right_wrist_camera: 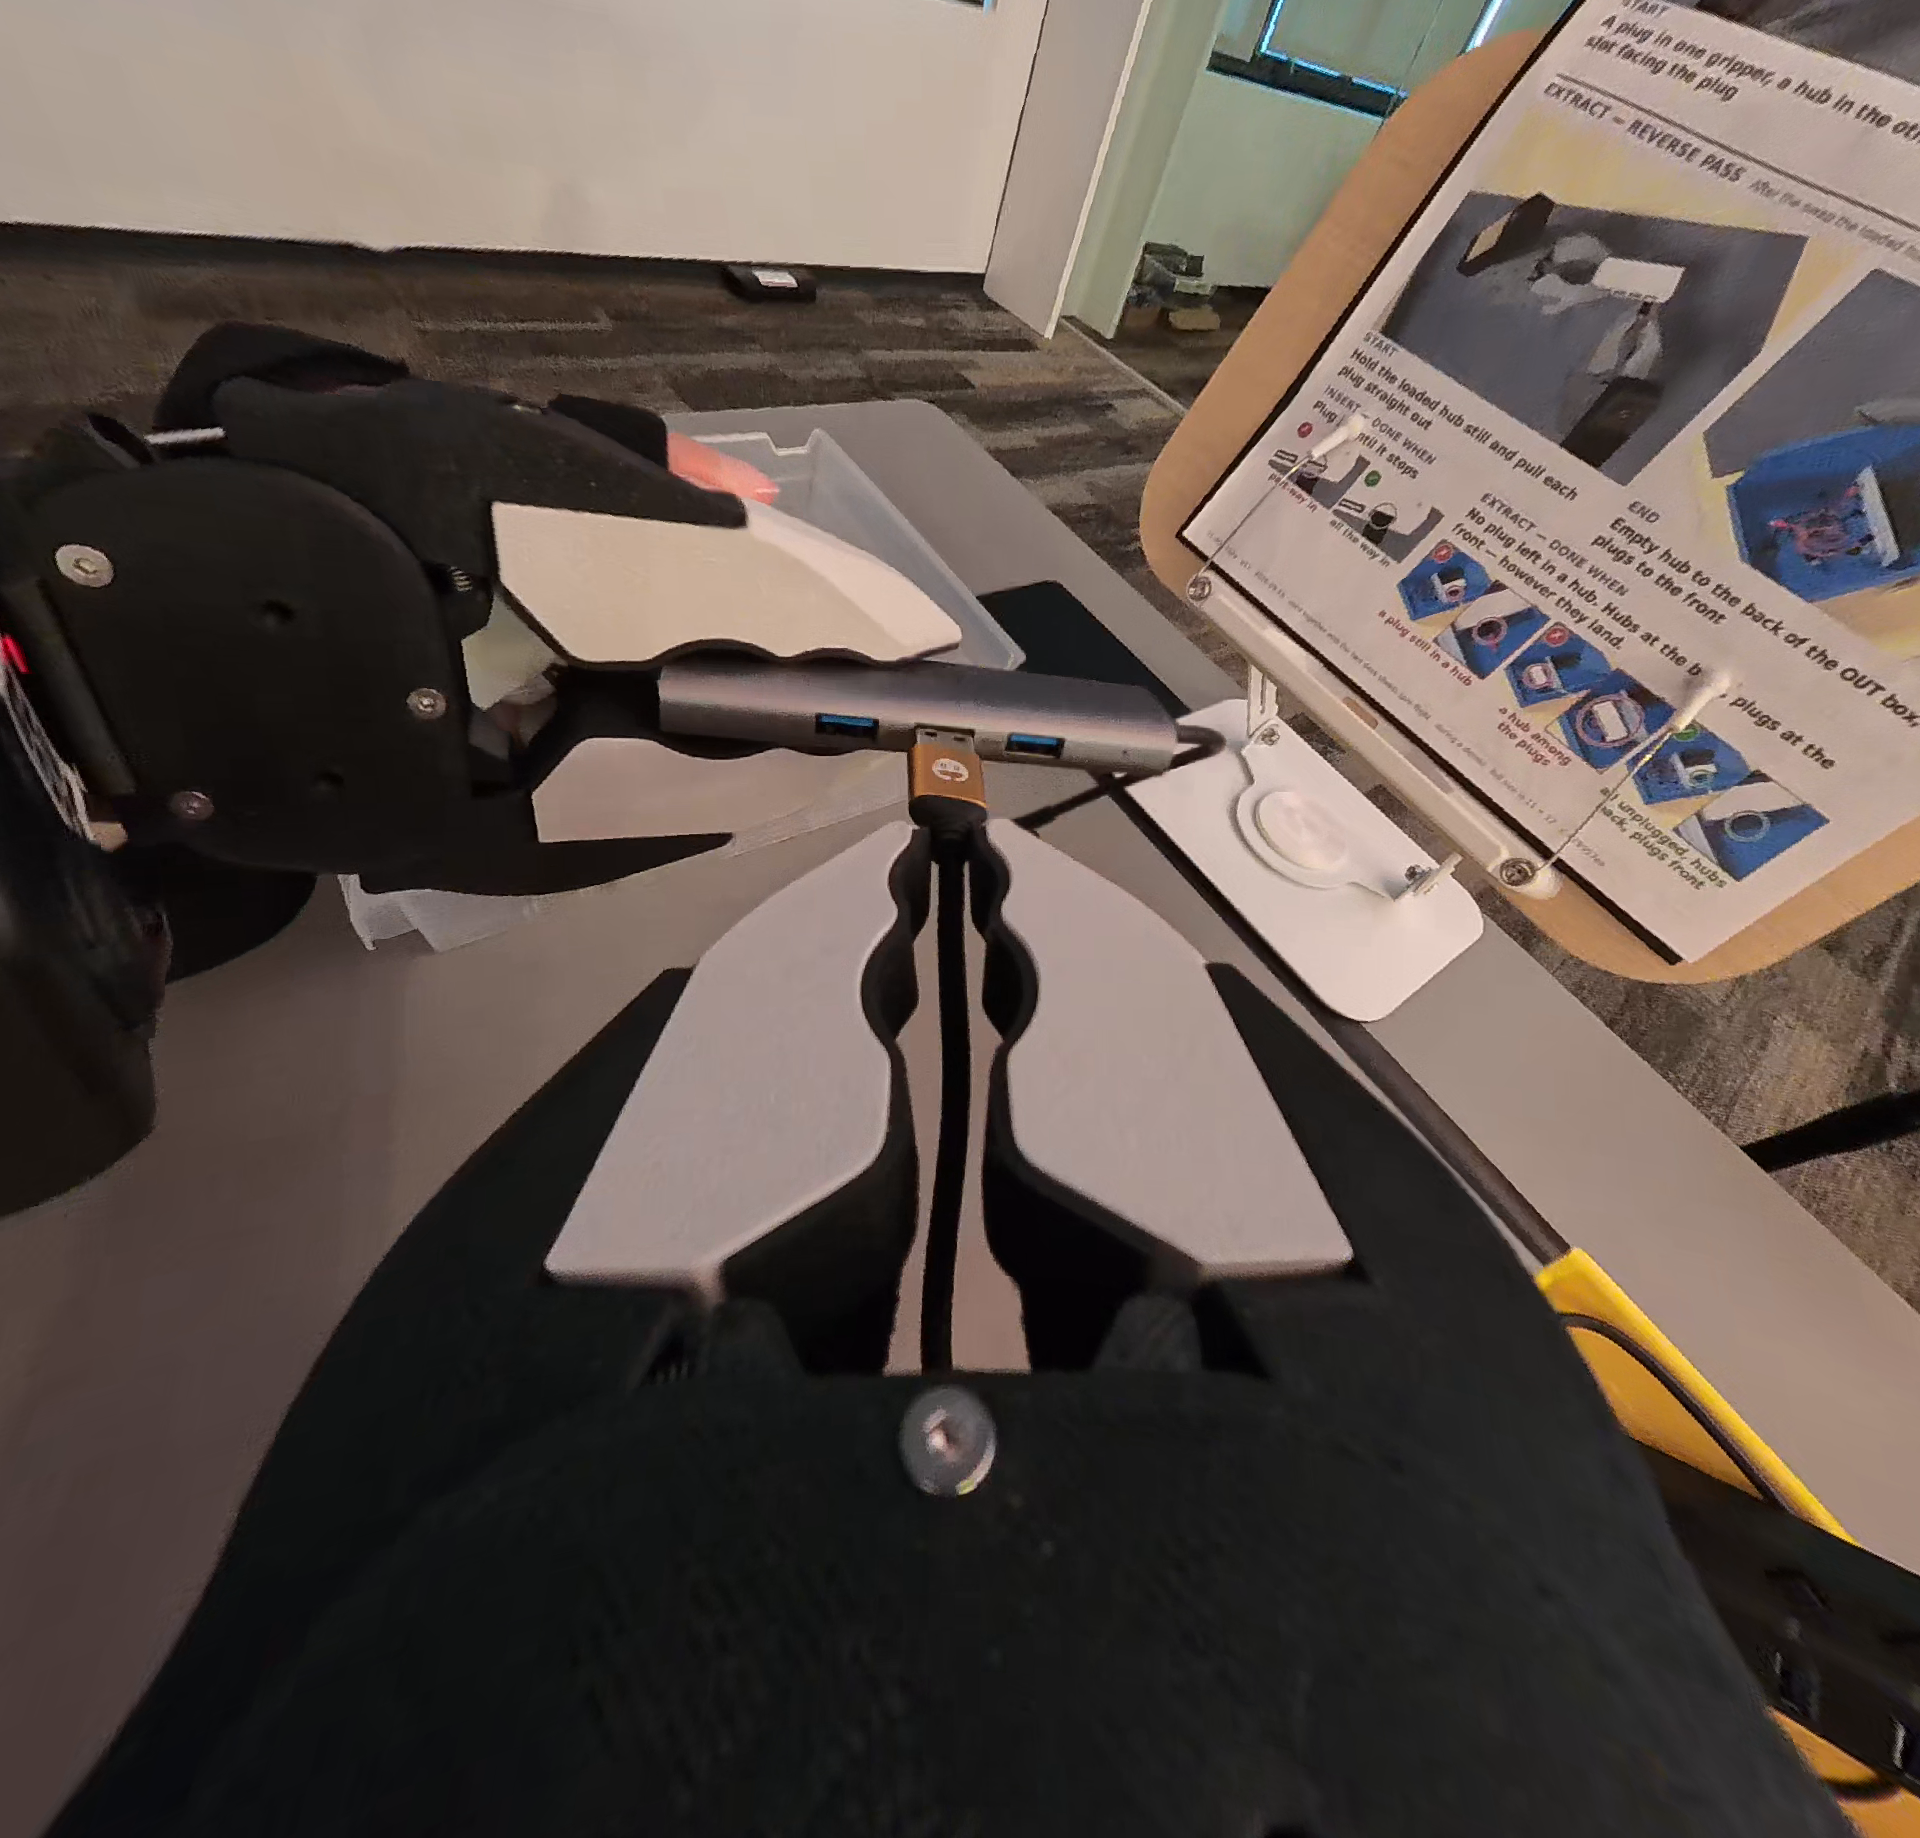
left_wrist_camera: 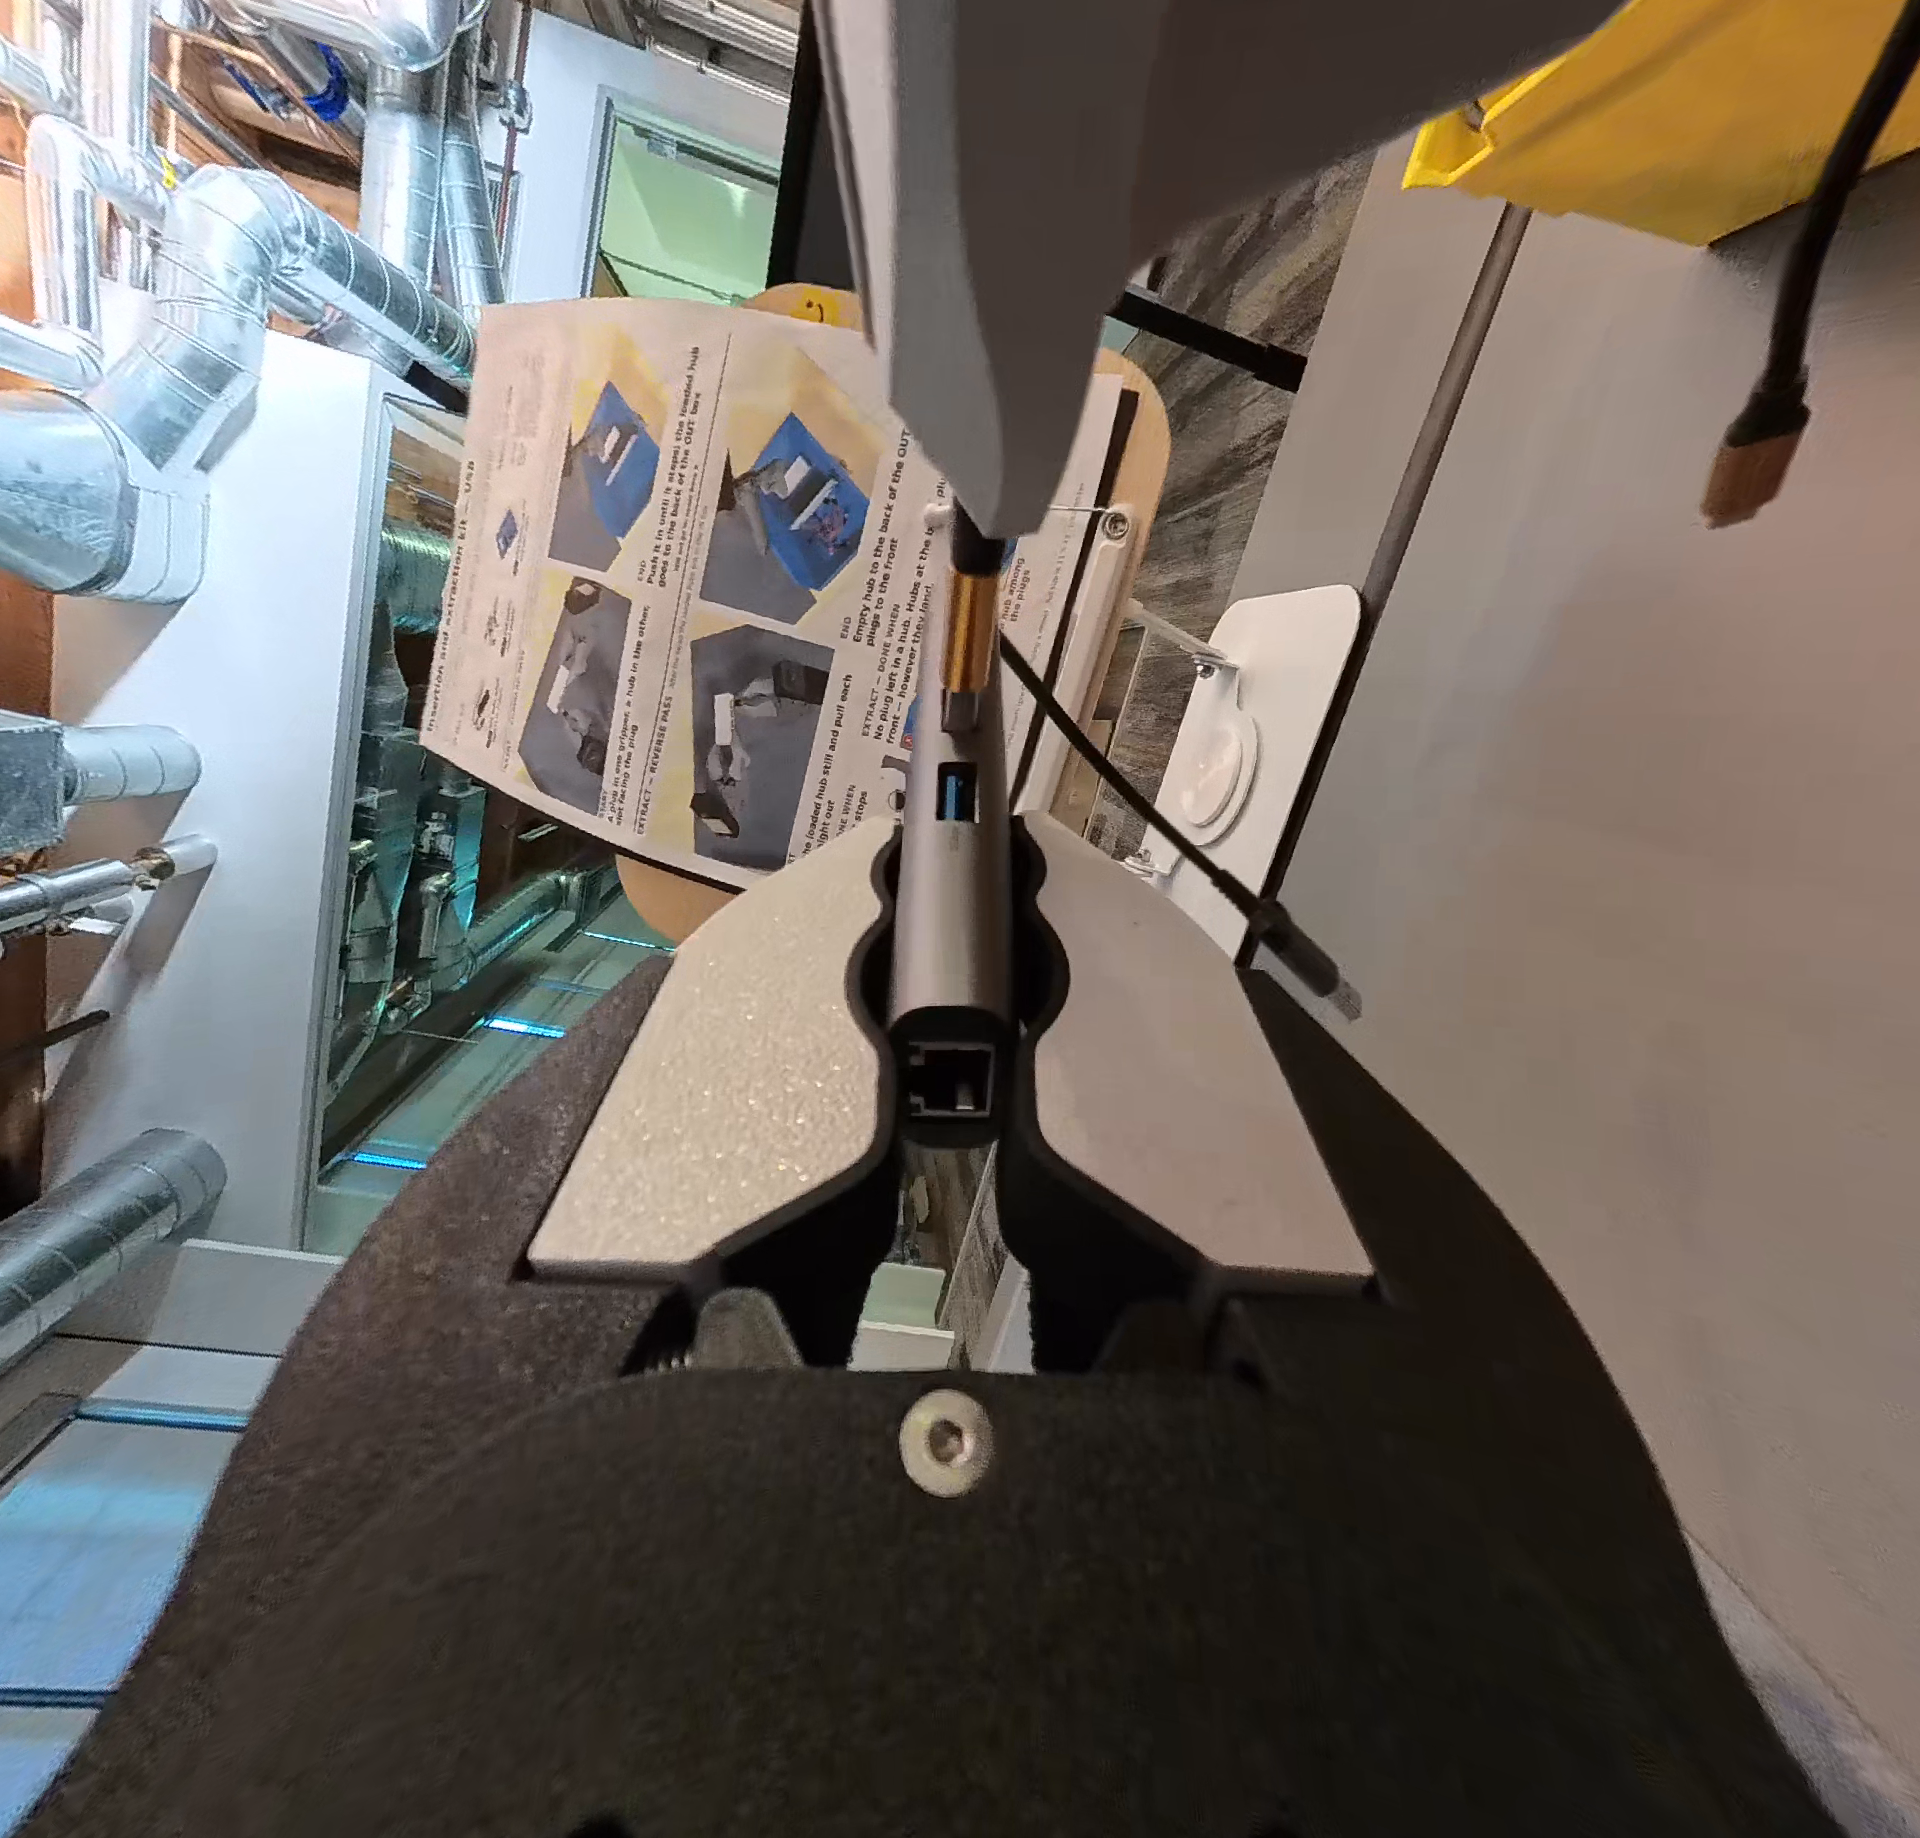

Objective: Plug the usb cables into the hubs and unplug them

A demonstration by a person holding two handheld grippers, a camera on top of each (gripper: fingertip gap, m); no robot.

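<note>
Grey metal fills the left claw [left_wrist_camera: 951,832]: it is clamped on the hub [left_wrist_camera: 951,947], whose network socket faces its camera. Just beyond its tips, the gold plug [left_wrist_camera: 968,635] meets the hub's side. Only the right wrist view shows the right claw [right_wrist_camera: 948,838] clamped on the black cable [right_wrist_camera: 943,1113] just behind that plug [right_wrist_camera: 943,775], which sits between two blue ports. Farther off, an instruction sheet [right_wrist_camera: 1662,438] stands on the tabletop [right_wrist_camera: 520,1009].
</note>
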